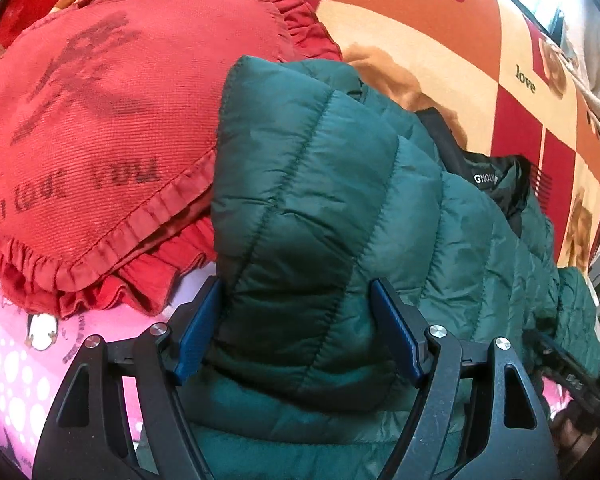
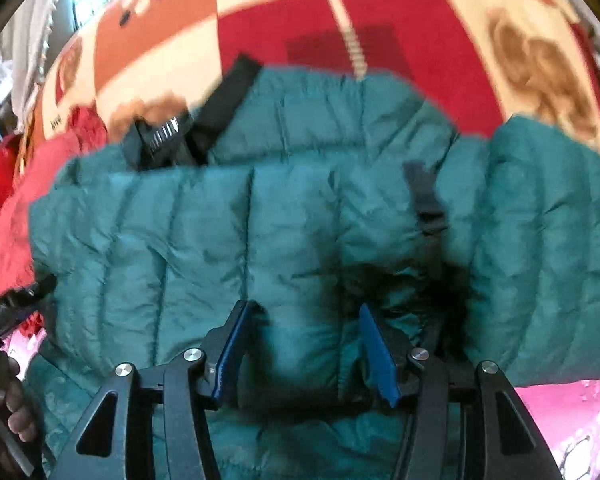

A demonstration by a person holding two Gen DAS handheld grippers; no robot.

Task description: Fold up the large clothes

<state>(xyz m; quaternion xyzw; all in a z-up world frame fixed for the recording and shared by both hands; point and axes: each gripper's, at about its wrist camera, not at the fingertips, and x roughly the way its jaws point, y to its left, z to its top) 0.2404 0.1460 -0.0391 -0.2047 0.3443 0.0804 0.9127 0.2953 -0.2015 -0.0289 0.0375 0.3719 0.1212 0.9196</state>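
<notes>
Jacket [image 1: 340, 208], green and quilted, lies on a bed between both grippers: the left gripper [image 1: 296, 332] has its fingers [image 1: 198, 328] wide around a thick fold, the right gripper [image 2: 304, 352] stands half apart over puffed fabric. Beyond: red pillow [image 1: 100, 128] left, checked blanket [image 1: 440, 36] far

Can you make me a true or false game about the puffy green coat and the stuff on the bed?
1. The puffy coat is yellow. False: it is dark green.
2. A red frilly pillow lies beside the coat. True.
3. The blanket has the word "love" on it. True.
4. The left tool has nothing between its blue pads. False: a fold of the coat fills the gap.
5. The right tool points at the pillow. False: it points at the coat.
</notes>
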